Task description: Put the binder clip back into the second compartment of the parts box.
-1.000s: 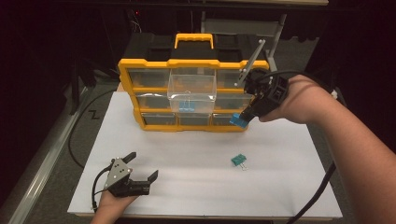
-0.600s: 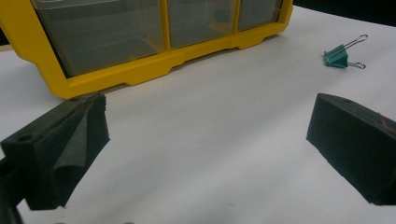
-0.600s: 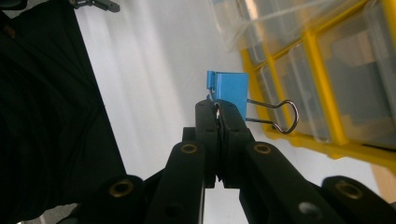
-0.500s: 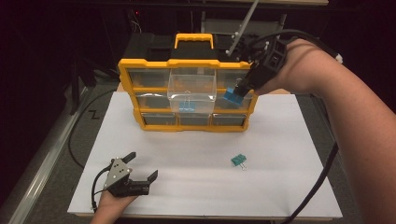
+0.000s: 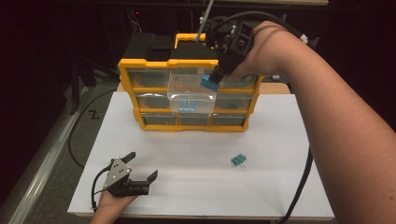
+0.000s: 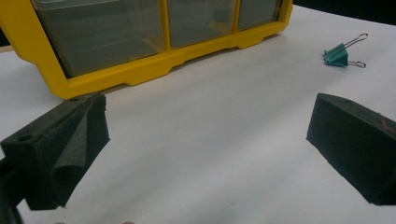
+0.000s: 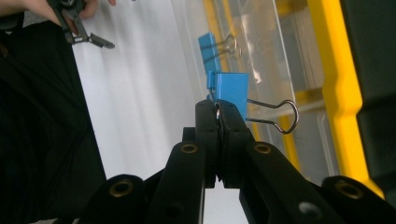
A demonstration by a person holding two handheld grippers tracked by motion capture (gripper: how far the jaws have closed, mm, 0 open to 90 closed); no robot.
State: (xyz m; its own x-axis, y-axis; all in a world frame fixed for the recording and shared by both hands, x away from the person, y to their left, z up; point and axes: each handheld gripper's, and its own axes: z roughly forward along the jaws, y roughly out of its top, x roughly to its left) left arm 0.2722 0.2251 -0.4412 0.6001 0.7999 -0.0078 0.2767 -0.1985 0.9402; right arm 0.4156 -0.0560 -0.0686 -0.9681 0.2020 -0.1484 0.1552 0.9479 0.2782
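Note:
My right gripper (image 5: 212, 80) (image 7: 218, 108) is shut on a blue binder clip (image 5: 208, 84) (image 7: 231, 89) and holds it just above the pulled-out clear drawer (image 5: 192, 88) of the yellow organizer (image 5: 189, 95). Another blue clip (image 5: 186, 106) (image 7: 208, 46) lies inside that drawer. On the white board a green binder clip (image 5: 238, 160) (image 6: 340, 55) lies loose, right of centre. At the board's near left corner my left gripper (image 5: 142, 169) rests open; its two black pads (image 6: 65, 147) stand wide apart with nothing between them.
The white board (image 5: 201, 158) covers the table, with the yellow organizer (image 6: 140, 70) standing at its far edge. A black cable (image 5: 299, 186) trails from the right gripper down the board's right side. To the left, a grey rail (image 5: 42, 158) and dark floor.
My right gripper carried the blue clip up and to the left, from the organizer's lower right drawers to above the open clear drawer. The left gripper stayed put.

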